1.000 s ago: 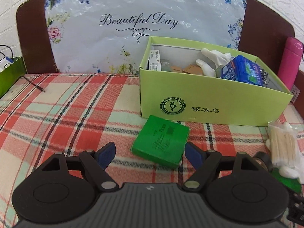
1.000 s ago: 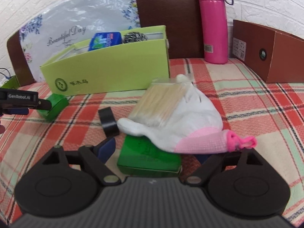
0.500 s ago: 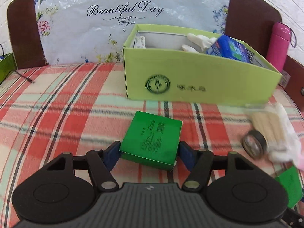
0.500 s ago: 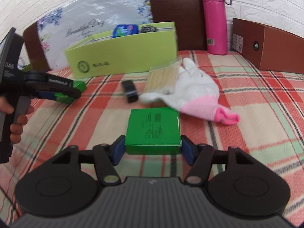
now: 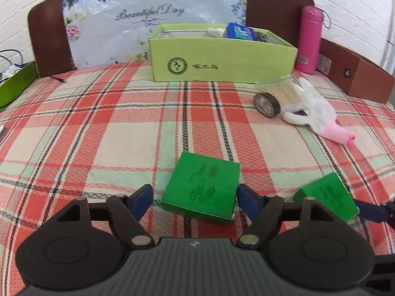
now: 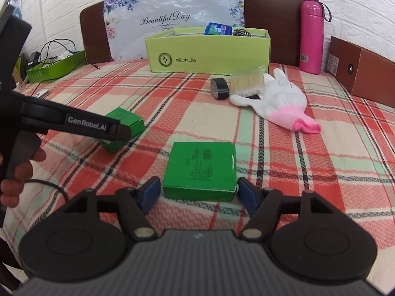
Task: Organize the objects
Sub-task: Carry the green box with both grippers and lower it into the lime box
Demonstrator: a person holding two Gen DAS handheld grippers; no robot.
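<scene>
Two flat green boxes are on the plaid cloth. In the left wrist view one green box (image 5: 202,192) sits tilted between the fingers of my left gripper (image 5: 195,198); a gap shows at the left pad, so the jaws look open around it. In the right wrist view the other green box (image 6: 201,170) sits between the fingers of my right gripper (image 6: 196,192), with small gaps at both pads. That box also shows in the left wrist view (image 5: 328,194). The left gripper's box shows in the right wrist view (image 6: 126,123).
A lime cardboard box (image 5: 222,59) with several items stands at the back. A black tape roll (image 5: 266,103), a pack of cotton swabs (image 5: 284,91) and a white and pink glove (image 5: 318,113) lie to the right. A pink bottle (image 5: 309,39) and a brown box (image 5: 358,76) stand behind.
Both grippers pulled back from the lime box toward the near part of the cloth with their green boxes. The jaws now show gaps beside the boxes.
</scene>
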